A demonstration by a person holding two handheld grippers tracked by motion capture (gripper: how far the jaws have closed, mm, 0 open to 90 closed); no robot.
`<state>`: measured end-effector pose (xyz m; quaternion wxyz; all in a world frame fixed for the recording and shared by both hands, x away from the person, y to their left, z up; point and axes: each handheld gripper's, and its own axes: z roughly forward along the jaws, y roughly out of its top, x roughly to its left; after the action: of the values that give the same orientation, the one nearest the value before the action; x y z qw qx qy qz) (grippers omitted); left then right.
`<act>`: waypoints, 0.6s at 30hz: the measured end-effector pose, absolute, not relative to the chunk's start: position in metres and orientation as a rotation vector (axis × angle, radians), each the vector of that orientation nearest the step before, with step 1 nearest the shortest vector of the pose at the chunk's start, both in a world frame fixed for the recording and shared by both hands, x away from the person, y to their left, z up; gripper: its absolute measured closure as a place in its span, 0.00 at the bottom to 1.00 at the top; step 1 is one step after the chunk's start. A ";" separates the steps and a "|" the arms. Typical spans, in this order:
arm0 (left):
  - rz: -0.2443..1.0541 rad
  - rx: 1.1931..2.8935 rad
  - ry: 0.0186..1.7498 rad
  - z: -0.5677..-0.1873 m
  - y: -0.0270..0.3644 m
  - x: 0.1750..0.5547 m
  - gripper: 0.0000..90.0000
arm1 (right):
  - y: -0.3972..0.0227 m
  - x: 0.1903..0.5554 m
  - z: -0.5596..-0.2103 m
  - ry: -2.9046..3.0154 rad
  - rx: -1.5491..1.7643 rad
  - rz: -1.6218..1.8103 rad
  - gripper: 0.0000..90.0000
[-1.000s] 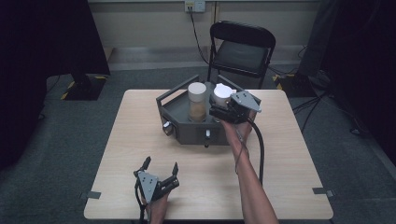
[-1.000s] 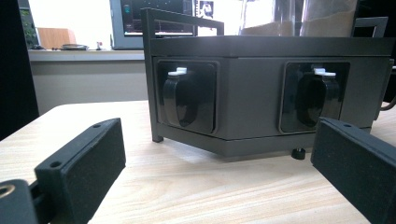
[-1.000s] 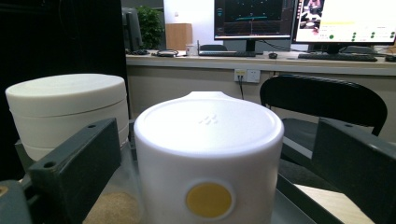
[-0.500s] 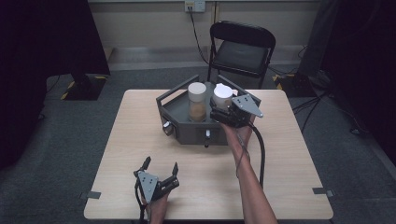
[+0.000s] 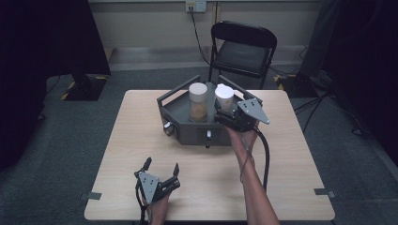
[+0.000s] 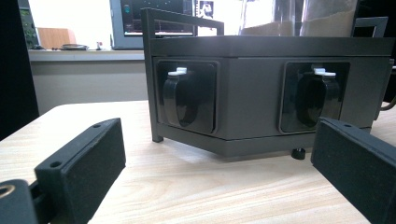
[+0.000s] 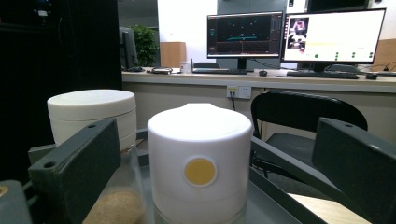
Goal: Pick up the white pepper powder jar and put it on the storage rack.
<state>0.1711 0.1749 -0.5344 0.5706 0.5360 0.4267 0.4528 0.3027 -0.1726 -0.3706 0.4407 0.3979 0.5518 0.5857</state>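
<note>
A dark grey dispenser box [image 5: 187,124] stands on the table with two clear canisters in it. The left canister [image 5: 198,101] holds brown grains and has a white lid [image 7: 92,112]. The right canister's white lid [image 5: 224,96] [image 7: 199,156] bears a yellow dot. My right gripper [image 5: 224,117] [image 7: 205,177] is open just in front of that lid, its jaws on either side of it, apart from it. My left gripper [image 5: 162,167] [image 6: 210,172] rests open near the table's front edge, facing the box's front [image 6: 261,93] with its two black spouts [image 6: 180,95].
A black folding chair [image 5: 244,49] stands behind the table [image 5: 291,154]. The right gripper's cable [image 5: 266,157] trails along the person's forearm. Monitors [image 7: 294,35] sit on a desk against the far wall.
The right gripper has edged slightly closer to the right canister's lid. The left gripper has stayed put.
</note>
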 end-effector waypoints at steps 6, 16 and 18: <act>1.063 1.257 1.001 -0.534 0.175 0.171 0.03 | -0.174 0.299 -0.372 1.370 0.997 1.443 0.00; 1.062 1.257 1.001 -0.534 0.175 0.171 0.03 | -0.178 0.292 -0.375 1.406 1.011 1.444 0.00; 1.062 1.257 1.001 -0.534 0.175 0.171 0.03 | -0.178 0.289 -0.378 1.402 1.006 1.437 0.00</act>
<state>0.1711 0.1750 -0.5344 0.5709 0.5358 0.4266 0.4528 0.2888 -0.1783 -0.3777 0.4331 0.4039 0.5627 0.5768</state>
